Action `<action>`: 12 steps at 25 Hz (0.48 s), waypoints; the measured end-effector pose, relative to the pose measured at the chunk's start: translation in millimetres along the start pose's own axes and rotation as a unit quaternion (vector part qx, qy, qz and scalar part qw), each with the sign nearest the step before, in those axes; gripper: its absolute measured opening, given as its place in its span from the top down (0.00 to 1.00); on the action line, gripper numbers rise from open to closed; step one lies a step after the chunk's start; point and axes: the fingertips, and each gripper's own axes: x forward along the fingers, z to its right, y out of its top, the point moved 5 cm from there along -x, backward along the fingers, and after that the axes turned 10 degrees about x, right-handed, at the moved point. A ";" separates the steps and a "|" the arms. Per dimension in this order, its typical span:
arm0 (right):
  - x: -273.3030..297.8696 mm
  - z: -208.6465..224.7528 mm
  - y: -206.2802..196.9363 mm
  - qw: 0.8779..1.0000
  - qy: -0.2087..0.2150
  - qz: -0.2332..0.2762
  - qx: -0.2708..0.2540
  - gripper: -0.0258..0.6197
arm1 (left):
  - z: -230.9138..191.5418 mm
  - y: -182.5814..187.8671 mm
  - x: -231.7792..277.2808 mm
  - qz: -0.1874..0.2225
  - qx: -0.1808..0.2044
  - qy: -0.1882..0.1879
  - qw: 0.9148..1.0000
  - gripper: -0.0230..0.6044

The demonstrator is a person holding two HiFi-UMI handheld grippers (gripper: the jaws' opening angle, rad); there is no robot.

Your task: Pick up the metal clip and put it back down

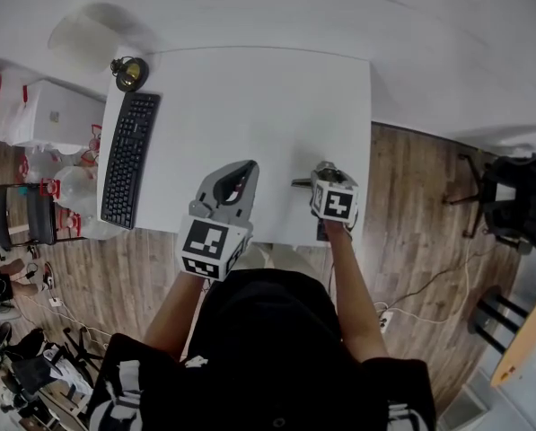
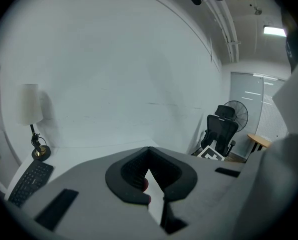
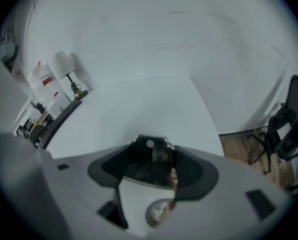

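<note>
Closest in, the left gripper (image 1: pixel 247 171) is held over the near edge of the white table (image 1: pixel 276 97), its jaws pressed together on nothing. Toward the right edge, the metal clip (image 3: pixel 148 168) is clamped in the right gripper (image 1: pixel 323 171). Open tabletop is seen ahead, bounded by a keyboard (image 1: pixel 129 158) along the left edge.

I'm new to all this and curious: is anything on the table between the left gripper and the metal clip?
Nothing. In the head view only bare white table separates the left gripper from the metal clip in the right gripper.
</note>
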 end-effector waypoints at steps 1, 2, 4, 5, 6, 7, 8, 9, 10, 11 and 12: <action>-4.9 -1.6 3.6 1.000 0.005 0.009 -0.001 0.53 | 0.2 1.2 -0.3 0.002 0.000 0.000 1.000 0.92; -10.2 -2.8 7.1 1.000 0.010 0.019 -0.001 0.53 | 0.8 2.7 -0.6 0.004 0.000 0.000 1.000 0.92; -21.8 -4.9 14.1 0.999 0.021 0.039 -0.002 0.53 | 2.4 5.6 -1.3 0.009 0.002 -0.001 1.000 0.92; -27.6 -6.0 17.3 0.999 0.024 0.048 -0.005 0.53 | 2.9 6.8 -1.8 0.012 0.002 -0.001 1.000 0.92; -33.4 -7.3 20.1 0.998 0.027 0.056 -0.008 0.53 | 3.1 8.0 -2.4 0.014 0.003 -0.001 1.000 0.92; -39.0 -8.4 22.4 0.998 0.029 0.062 -0.011 0.53 | 3.3 9.4 -3.1 0.016 0.003 -0.001 1.000 0.92; -44.6 -9.4 24.7 0.997 0.030 0.068 -0.013 0.53 | 3.5 11.2 -3.8 0.019 0.004 -0.001 1.000 0.92; -50.2 -10.3 27.2 0.997 0.032 0.074 -0.015 0.53 | 3.8 13.1 -4.3 0.021 0.005 -0.001 1.000 0.92; -55.9 -10.9 29.9 0.996 0.035 0.081 -0.017 0.53 | 4.2 15.0 -4.7 0.024 0.006 -0.002 1.000 0.92; -61.7 -11.5 32.5 0.995 0.037 0.087 -0.019 0.53 | 4.7 16.6 -5.1 0.027 0.007 -0.002 1.000 0.92; -67.6 -12.0 35.0 0.995 0.039 0.094 -0.021 0.53 | 5.2 18.0 -5.7 0.029 0.008 -0.002 1.000 0.92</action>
